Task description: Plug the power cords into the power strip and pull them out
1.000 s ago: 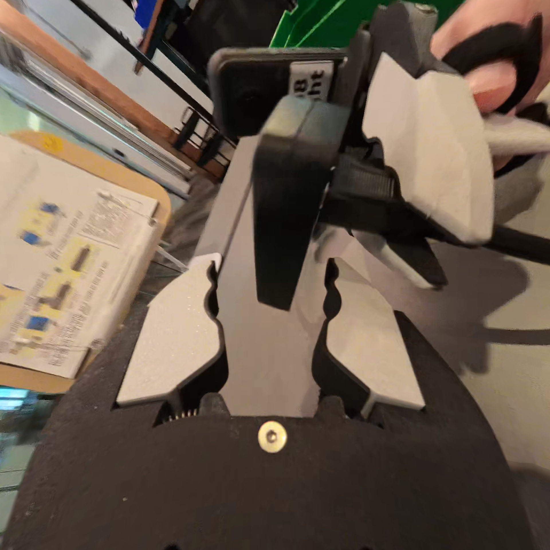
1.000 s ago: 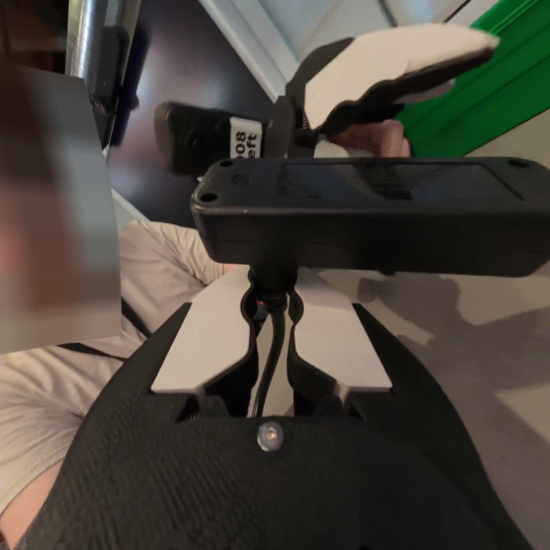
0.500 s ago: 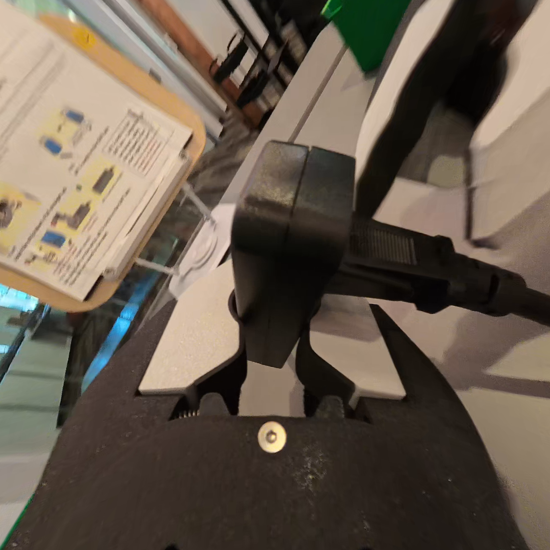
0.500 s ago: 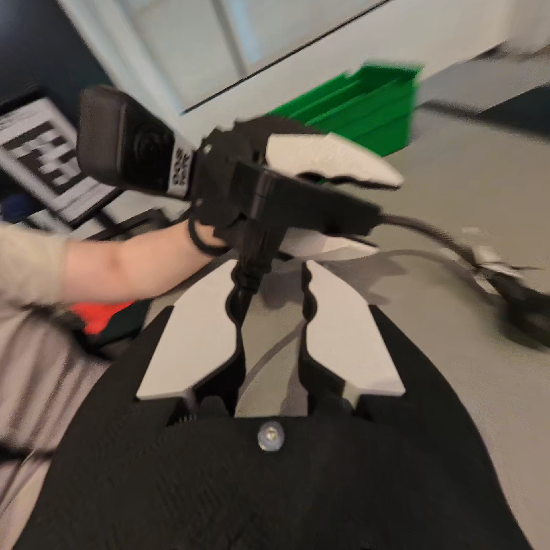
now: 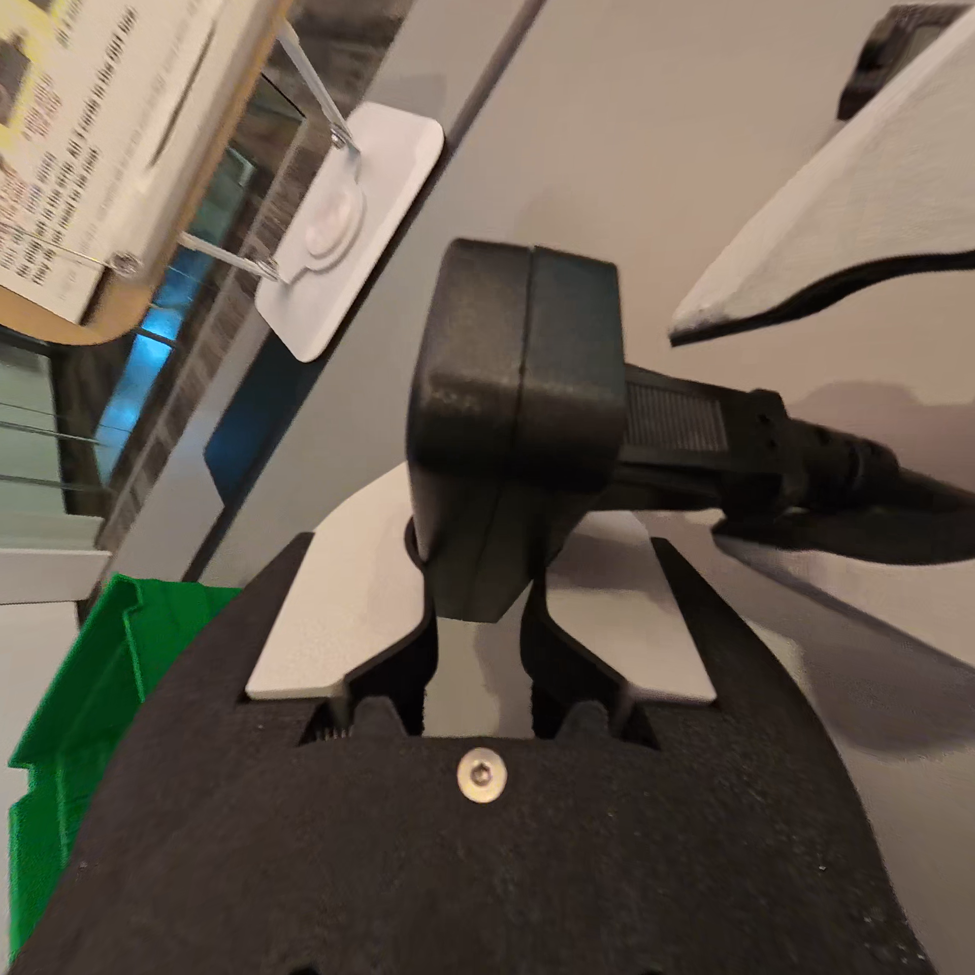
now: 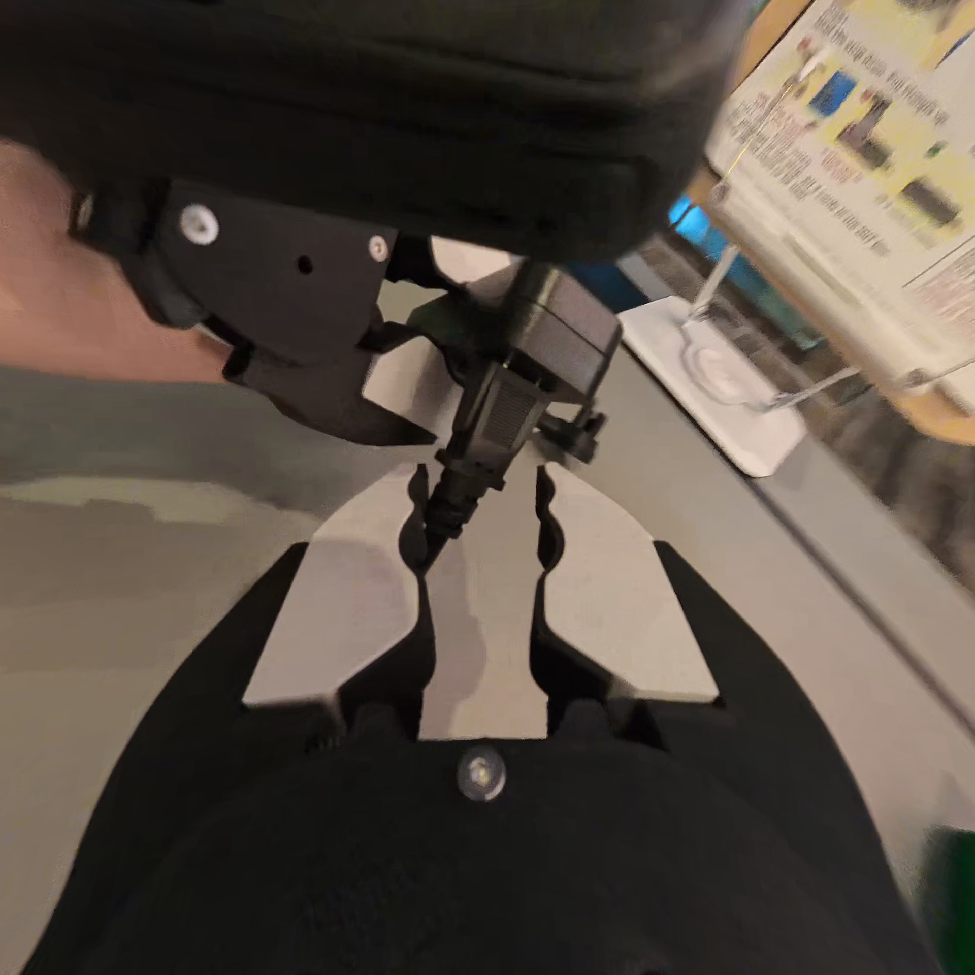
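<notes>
Gripping the black power strip (image 5: 514, 422) by its end, the left gripper (image 5: 483, 575) is pinching it between both fingers and holding it up off the grey table (image 5: 607, 158). A black plug (image 5: 686, 427) is sitting in the strip's face, its cord (image 5: 939, 496) running off to the right. The right gripper (image 6: 477, 522) is hovering just behind the plug, fingers spread, with the cord's stiff collar (image 6: 448, 506) lying between them and leaning against the left finger (image 6: 359, 580); nothing is clamped. A paper sheet on a clear stand (image 5: 337, 221) is standing beyond the strip, at the table's far edge.

Closing here looks risky: the fingers are lining up on the collar, not the plug body, so a pull could strain the cord or slip. With only 1 end of the strip pinched, a hard tug could also twist it loose.
</notes>
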